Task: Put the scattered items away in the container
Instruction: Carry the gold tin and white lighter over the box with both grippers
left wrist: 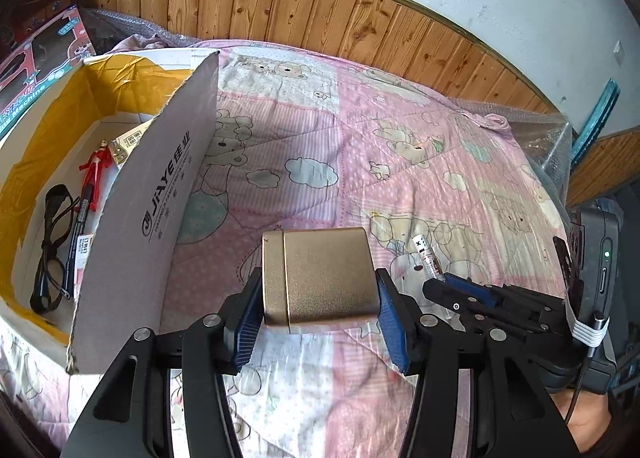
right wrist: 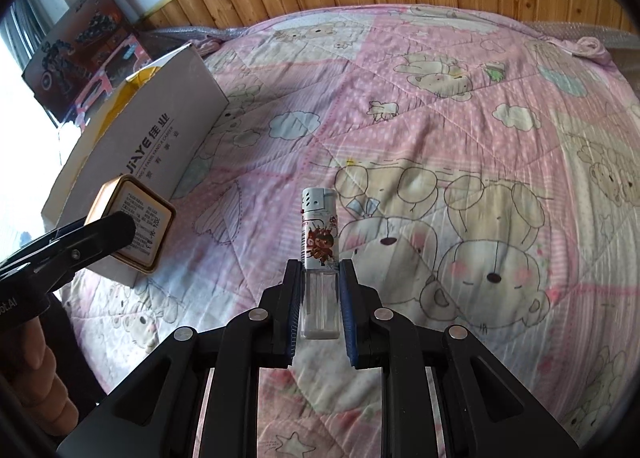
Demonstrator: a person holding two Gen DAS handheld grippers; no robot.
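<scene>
While your left claw [left wrist: 320, 312] pinches the gold tin [left wrist: 320, 278] by its two sides, the tin hangs just above the pink blanket [left wrist: 360, 146]. Its blue pads [left wrist: 244, 322] press flat on the tin. To the left of that claw stands the cardboard box [left wrist: 160, 198], with its tall flap up. Inside the box lie black glasses [left wrist: 50, 250], a pen [left wrist: 78, 234] and a little red toy figure [left wrist: 96, 166]. A card or packet lies past the toy, but you cannot tell what it is.

Your right claw [right wrist: 320, 294] is pinching a lighter [right wrist: 319, 258]. The lighter points away from the claw, with its clear end between the pads and its white top sticking out in front. It is over the blanket too, right of the tin and well away from the box.

From the right claw's camera, the tin [right wrist: 134, 222] shows its label end, off to the left, near the box wall [right wrist: 160, 138]. Your hand [right wrist: 36, 370] shows low at the left edge.

Behind the blanket runs a wooden wall [left wrist: 320, 10]. Toy boxes [right wrist: 80, 42] lean in the far left corner.
</scene>
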